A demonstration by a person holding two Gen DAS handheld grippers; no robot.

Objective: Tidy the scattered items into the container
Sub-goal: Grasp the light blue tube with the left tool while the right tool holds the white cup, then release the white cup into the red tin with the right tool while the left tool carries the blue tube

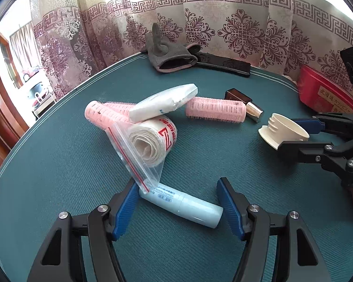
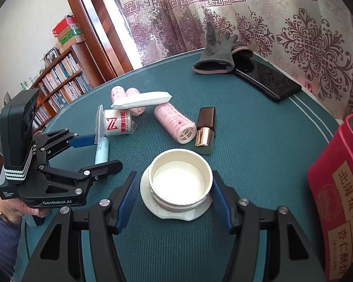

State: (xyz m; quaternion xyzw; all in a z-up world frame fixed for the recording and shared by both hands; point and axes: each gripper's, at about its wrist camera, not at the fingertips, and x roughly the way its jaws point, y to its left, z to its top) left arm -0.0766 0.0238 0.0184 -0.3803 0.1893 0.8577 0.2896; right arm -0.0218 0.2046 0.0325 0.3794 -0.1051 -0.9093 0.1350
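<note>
A light-blue tube (image 1: 188, 208) lies on the green table between the fingers of my left gripper (image 1: 178, 202); the blue pads meet both of its ends. From the right wrist view the same tube (image 2: 102, 150) spans the left gripper (image 2: 107, 151). My right gripper (image 2: 175, 183) is shut on a white flanged cup (image 2: 181, 181) standing mouth up on the table, a pad against each side. The red tin container (image 2: 336, 188) stands open just right of it, and it shows as a red tin (image 1: 317, 94) at the far right.
Pink hair rollers (image 1: 214, 109), a bagged bandage roll (image 1: 150, 141), a white packet (image 1: 162, 102) and a lipstick (image 1: 247, 104) are piled mid-table. A grey glove (image 1: 169, 54) and a black phone (image 1: 223, 64) lie at the back by the curtain. A bookshelf (image 2: 58, 80) stands left.
</note>
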